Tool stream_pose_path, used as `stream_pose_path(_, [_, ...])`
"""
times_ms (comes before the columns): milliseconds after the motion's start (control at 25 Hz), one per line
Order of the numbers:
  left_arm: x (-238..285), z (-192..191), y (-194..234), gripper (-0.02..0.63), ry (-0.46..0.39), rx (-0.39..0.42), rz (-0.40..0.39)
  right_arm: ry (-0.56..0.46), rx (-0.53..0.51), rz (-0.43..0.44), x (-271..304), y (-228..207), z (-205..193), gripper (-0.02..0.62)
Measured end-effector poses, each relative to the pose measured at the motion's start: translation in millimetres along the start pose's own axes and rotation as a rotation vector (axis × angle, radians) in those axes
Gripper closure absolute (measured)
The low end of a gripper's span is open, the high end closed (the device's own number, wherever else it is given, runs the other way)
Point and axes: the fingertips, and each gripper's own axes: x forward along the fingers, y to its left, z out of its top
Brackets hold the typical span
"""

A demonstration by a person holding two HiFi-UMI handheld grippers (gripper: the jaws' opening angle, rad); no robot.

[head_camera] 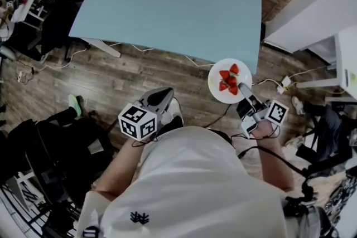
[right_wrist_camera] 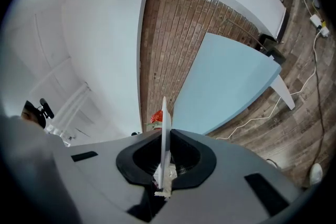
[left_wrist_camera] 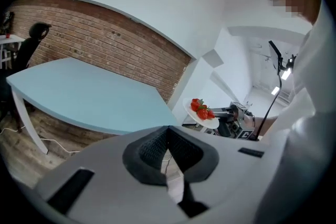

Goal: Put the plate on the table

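A white plate carrying several strawberries hangs in the air just off the near right corner of the light blue table. My right gripper is shut on the plate's near rim. In the right gripper view the plate shows edge-on between the pads, with a strawberry behind it and the table beyond. My left gripper is held close to my body, shut and holding nothing. From the left gripper view I see the plate and the right gripper beside the table.
Cables trail over the wooden floor under the table's near edge. Dark bags and chairs crowd the left. White furniture and a power strip stand at the right. A brick wall runs behind the table.
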Motion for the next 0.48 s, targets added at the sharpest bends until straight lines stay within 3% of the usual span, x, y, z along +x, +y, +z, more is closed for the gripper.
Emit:
stream_pose_path(200, [-5.7, 28.1, 58.5, 0.606, 0.006, -0.013, -0.066, -0.056, 0.037, -0.010, 63.3, 7.0, 15.1, 0.571])
stream_pose_path(480, [-18.1, 44.4, 94.5, 0.606, -0.062, -0.079, -0.034, -0.067, 0.014, -0.073, 113.0, -7.5, 50.6, 0.571])
